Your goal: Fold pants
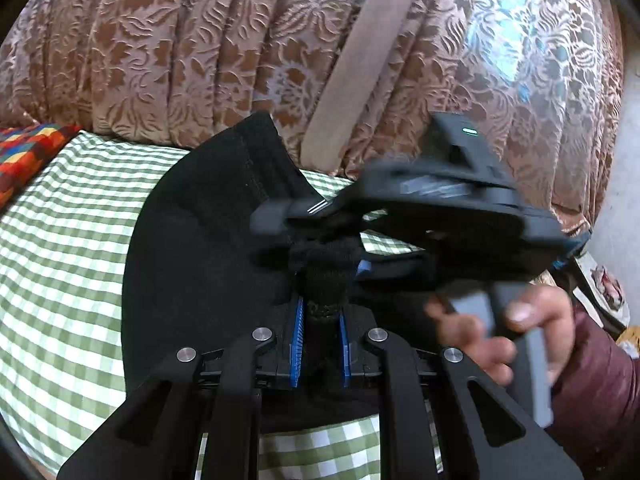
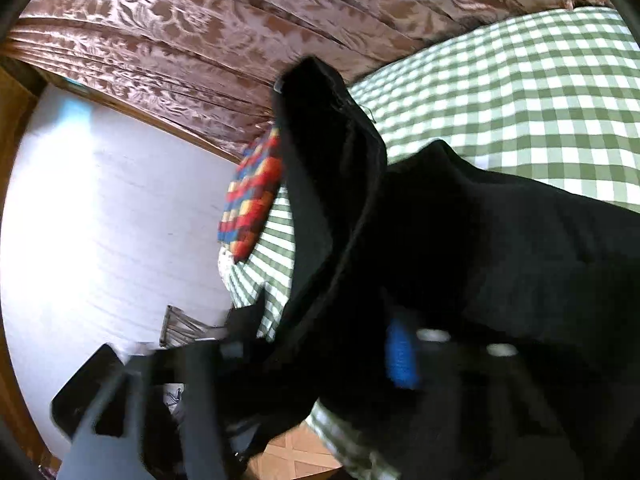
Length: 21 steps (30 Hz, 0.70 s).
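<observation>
- While both views are partly blurred by motion, the biggest thing in them is the bed with its green-and-white checked sheet [image 1: 60, 240], which fills the left and near part of the left wrist view and the right side of the right wrist view [image 2: 520, 100].
- Behind the bed, at the far side, hangs a brown floral curtain [image 1: 180, 48] in heavy folds, with a plain beige band [image 1: 360, 52] running down it.
- Black pants [image 1: 192, 248] lie spread over the checked sheet in the middle of the bed, one hemmed end [image 1: 260, 148] turned up toward the curtain; in the right wrist view the same dark cloth [image 2: 500, 240] covers the centre and right.
- The right gripper [image 1: 440, 208] reaches in from the right, blurred, over the pants; the right hand [image 1: 520, 328] holds its handle. In its own view dark cloth drapes across the fingers beside a blue pad [image 2: 400, 356], but I cannot tell how far apart they stand or whether they pinch it.
- The left gripper [image 1: 322, 312] sits near and central, its blue-padded fingers [image 1: 297, 344] drawn close on a bunched fold of the pants.
- A multicoloured patchwork cushion [image 1: 28, 152] lies at the far left on the bed.
</observation>
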Motion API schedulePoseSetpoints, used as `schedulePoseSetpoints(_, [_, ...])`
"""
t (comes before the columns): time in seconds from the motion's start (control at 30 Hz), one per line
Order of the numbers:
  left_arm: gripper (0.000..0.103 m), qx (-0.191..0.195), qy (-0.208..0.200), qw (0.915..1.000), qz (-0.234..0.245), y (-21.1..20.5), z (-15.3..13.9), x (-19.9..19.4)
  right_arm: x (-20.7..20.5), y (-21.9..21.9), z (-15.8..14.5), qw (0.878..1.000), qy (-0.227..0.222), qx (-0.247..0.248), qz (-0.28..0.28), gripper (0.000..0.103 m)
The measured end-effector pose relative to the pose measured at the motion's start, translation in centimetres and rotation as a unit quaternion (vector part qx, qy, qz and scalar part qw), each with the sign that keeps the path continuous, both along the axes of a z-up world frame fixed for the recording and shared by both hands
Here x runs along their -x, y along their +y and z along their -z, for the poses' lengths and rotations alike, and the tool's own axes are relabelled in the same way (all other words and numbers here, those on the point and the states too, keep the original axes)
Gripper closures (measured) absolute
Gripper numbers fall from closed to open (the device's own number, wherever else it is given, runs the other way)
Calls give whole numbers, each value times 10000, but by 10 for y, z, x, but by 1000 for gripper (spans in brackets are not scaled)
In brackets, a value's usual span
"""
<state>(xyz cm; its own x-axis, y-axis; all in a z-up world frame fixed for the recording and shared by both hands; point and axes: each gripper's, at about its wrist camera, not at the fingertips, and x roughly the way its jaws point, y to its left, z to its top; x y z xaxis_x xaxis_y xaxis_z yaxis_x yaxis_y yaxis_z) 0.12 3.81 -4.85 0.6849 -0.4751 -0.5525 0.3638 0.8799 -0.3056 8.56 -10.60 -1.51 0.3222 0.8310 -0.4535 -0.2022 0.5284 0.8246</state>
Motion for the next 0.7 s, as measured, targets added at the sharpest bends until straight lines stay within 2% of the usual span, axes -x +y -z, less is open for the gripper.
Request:
schedulePoseSetpoints(0.07, [90, -95, 72, 9999, -28, 0, 3, 0, -1, 3, 1, 9999, -73, 139, -20, 88])
schedulePoseSetpoints(0.17, [86, 24, 112, 9999, 49, 10, 0, 4, 2, 6, -3, 9993, -229, 250, -128, 89])
schedulePoseSetpoints(0.23, [75, 560, 132, 9983, 90, 32, -10, 8, 5, 11, -14, 9985, -419, 291, -217, 89])
schedulePoseSetpoints(0.3, [68, 1086, 84, 9940, -99, 62, -22, 15, 5, 15, -24, 9977, -553, 287, -271, 89])
schedulePoseSetpoints(0.37, [67, 1522, 133, 9873, -431, 93, -22, 21, 6, 19, -33, 9968, -662, 303, -318, 89])
schedulePoseSetpoints(0.4, [67, 1653, 215, 9831, -758, 115, -19, 22, 7, 21, -39, 9964, -716, 305, -334, 89])
schedulePoseSetpoints(0.47, [67, 1634, 336, 9777, -1275, 141, -14, 23, 9, 21, -48, 9957, -811, 278, -356, 89])
schedulePoseSetpoints(0.57, [67, 1533, 386, 9731, -1675, 159, -9, 21, 18, 18, -64, 9944, -957, 245, -371, 89])
schedulePoseSetpoints(0.7, [67, 1419, 595, 9727, -1737, 155, -3, 7, 35, 1, -89, 9917, -1230, 155, -335, 89])
